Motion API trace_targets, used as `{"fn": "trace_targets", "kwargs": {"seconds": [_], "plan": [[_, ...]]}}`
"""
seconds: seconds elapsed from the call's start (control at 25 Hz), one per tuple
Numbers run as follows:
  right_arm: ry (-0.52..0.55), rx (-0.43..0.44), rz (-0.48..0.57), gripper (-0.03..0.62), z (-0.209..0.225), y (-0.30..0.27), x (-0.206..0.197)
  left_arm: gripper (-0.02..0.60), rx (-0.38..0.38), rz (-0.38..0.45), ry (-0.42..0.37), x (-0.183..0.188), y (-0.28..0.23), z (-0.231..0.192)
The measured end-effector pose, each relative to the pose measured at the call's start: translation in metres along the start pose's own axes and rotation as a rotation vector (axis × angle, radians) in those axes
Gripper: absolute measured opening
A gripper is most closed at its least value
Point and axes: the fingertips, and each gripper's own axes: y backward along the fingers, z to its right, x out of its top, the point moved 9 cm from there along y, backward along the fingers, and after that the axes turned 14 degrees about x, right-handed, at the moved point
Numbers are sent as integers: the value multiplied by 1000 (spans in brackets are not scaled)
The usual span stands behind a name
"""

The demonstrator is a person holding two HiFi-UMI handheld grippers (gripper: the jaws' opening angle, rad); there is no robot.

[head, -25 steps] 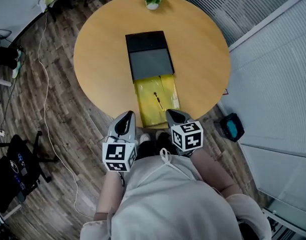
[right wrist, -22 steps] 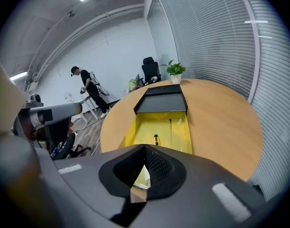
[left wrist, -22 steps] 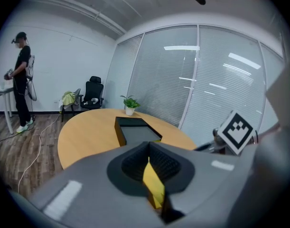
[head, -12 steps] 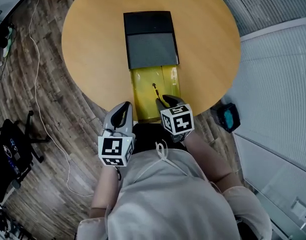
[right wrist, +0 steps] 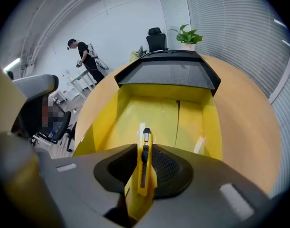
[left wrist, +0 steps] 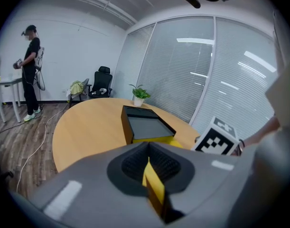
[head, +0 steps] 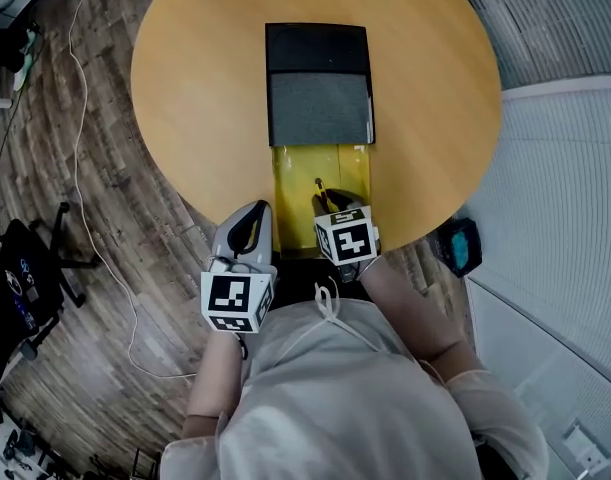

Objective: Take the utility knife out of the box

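The utility knife lies lengthwise on the floor of the yellow tray, which forms the end of the box nearest the person. The right gripper is held over that same end of the box and pointed steeply down. Its jaws are opening and already stand wide. The knife's near end is between them but is not pressed by the pads. The left gripper is kept to the left of the box, at the edge of the table. Its jaws appear drawn together, with nothing held.

The step in hand is judged to be the grasp. It would be done well if the jaws were lowered squarely astride the knife's narrow body, kept clear of the tray walls, and closed on the handle rather than the blade end. The slim, smooth body could be expected to pivot or slip if pinched off-centre. The box looks light and may need steadying by the left gripper when the knife is lifted.

Counted: one box, one knife, one table, two grippers, and one potted plant beyond the far end of the box.
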Motion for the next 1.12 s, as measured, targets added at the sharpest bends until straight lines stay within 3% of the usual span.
{"fn": "trace_targets", "kwargs": {"seconds": [0.08,0.36,0.56,0.72,0.92,1.12], "plan": [[20,-35,-16,74,-1,-1,1,6,1,-7,0,-1,1,0],[93,-107,-13,69,-7,-5,-3,6,-17,-26,-34,-7,10,0],[178,-62,-9,64,-6,-2,-7,6,-29,-38,-47,-10,15,-3],[113,-14,-14,64,-7,8,-14,6,-34,-24,-60,-8,21,3],[50,39,66,63,-16,33,-12,6,-48,-7,-73,-3,32,12],[101,8,198,64,-21,75,3,6,-74,15,-84,7,39,34]]}}
